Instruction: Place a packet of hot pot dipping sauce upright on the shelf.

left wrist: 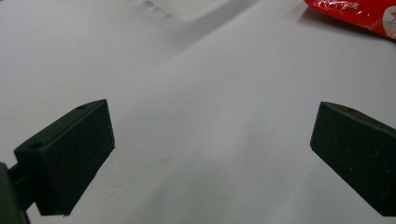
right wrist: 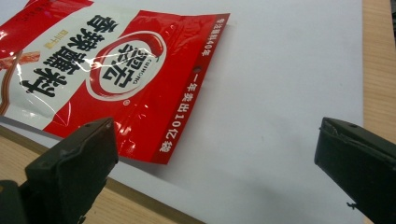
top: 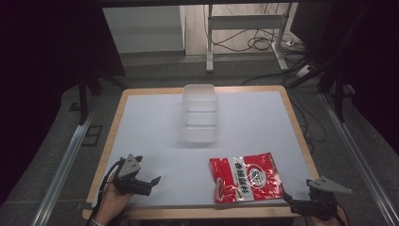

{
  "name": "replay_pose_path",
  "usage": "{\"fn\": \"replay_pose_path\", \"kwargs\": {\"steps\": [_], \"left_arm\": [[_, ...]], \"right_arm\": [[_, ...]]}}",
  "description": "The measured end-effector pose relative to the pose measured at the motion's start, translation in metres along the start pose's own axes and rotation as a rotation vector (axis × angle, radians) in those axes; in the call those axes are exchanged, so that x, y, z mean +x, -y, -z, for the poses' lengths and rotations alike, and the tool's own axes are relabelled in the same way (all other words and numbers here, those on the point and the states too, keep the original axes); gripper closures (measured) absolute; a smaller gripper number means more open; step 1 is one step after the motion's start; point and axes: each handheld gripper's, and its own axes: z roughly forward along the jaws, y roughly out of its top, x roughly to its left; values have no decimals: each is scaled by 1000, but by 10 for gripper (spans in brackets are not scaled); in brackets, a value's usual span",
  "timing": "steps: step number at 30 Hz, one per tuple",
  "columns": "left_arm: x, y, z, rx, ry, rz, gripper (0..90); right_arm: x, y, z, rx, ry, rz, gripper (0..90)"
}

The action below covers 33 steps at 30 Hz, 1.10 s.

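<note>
The flat red-and-white printed foil packet (top: pixel 247 178) lies at the near edge of the white table mat (top: pixel 155 136), short of the clear plastic lidded tub (top: pixel 200 113). The right gripper (top: pixel 297 203), held low just right of the packet and partly cut off, gapes wide, empty. The left gripper (top: pixel 151 182), well left, also stands wide open, holding nothing.

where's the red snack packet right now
In the high view the red snack packet lies flat at the table's near right edge, just inside the right gripper and nearer than the clear container.
</note>
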Motion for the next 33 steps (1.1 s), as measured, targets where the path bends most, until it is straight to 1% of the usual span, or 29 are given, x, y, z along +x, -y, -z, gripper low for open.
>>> {"fn": "replay_pose_path", "kwargs": {"steps": [2,6,9,14,21,23,25,33], "left_arm": [[0,0,0,0,3,5,0],[0,-1,0,7,23,34,0],[1,-1,0,11,26,43,0],[2,-1,0,13,28,64,0],[1,-1,-1,30,25,75,0],[0,-1,-1,39,16,68,0],[0,-1,-2,42,12,66,0],[0,-2,0,29,28,70,0]], "right_arm": [[1,-1,-1,-4,-10,6,0],[3,-3,-4,-5,-17,16,0],[3,-5,-6,-5,-17,23,0],[1,-6,-8,-3,-22,17,0],[3,-12,-14,-9,-34,22,0],[5,-16,-18,-3,-42,34,0],[5,-16,-19,0,-44,36,0],[8,-18,-32,43,-98,44,0]]}}
